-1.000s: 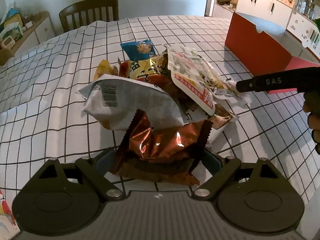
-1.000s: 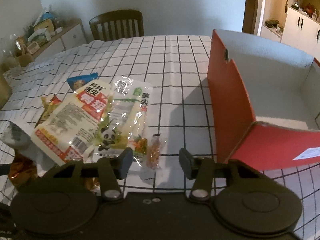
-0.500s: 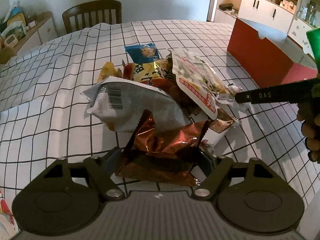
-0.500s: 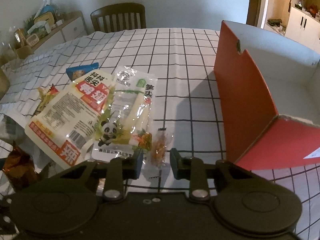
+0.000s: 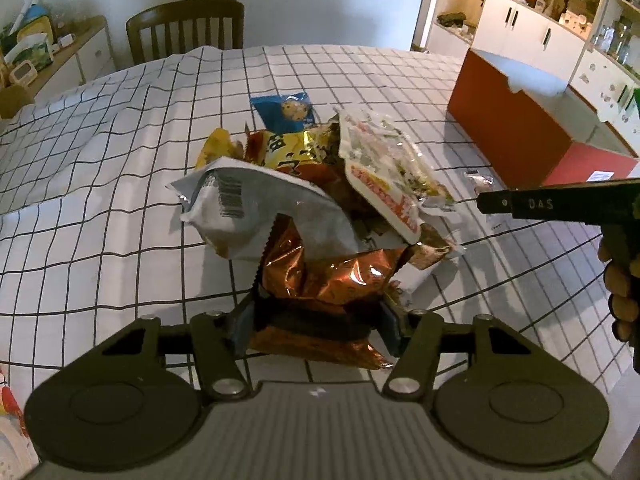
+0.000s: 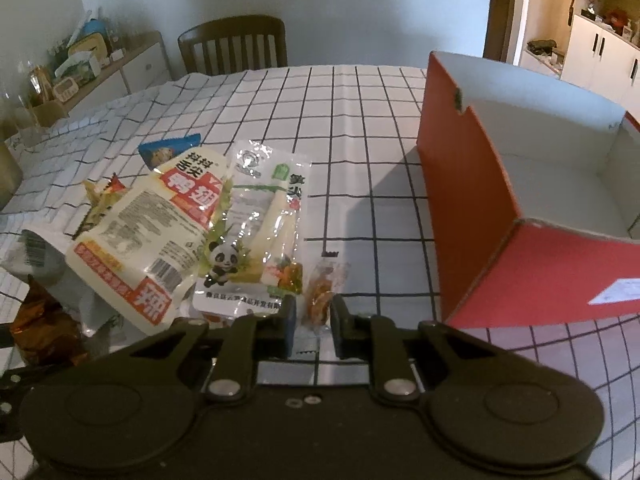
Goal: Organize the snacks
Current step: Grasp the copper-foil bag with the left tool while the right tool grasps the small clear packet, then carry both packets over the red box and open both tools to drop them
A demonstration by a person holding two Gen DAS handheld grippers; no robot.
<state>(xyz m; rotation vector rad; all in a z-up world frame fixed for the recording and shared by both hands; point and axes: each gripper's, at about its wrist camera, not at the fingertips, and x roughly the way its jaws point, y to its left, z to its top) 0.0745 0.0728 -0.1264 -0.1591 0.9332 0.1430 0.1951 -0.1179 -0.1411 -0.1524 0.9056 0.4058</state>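
A heap of snack bags lies on the checked tablecloth [image 5: 120,200]. My left gripper [image 5: 316,322] is closing, and its pads press both sides of a copper foil bag [image 5: 332,276] at the near end of the heap. A white barcode bag [image 5: 256,208] leans on that foil bag. My right gripper [image 6: 314,320] is closing too, its pads pinching a small orange snack packet [image 6: 322,296] that lies beside a clear panda packet [image 6: 264,232]. An open red box [image 6: 472,208] stands to the right. In the left wrist view the right gripper's finger [image 5: 552,204] reaches in from the right.
Further snacks in the heap are a blue cookie packet [image 5: 284,110], a yellow-red bag [image 5: 288,152] and a white-red packet [image 6: 160,224]. A wooden chair [image 6: 236,44] stands at the far table edge, a sideboard [image 6: 120,72] at back left, white cabinets [image 5: 520,28] at back right.
Both pairs of jaws have narrowed: the left onto the copper foil bag, the right from wide apart onto the small orange packet. Neither hand has shifted much.
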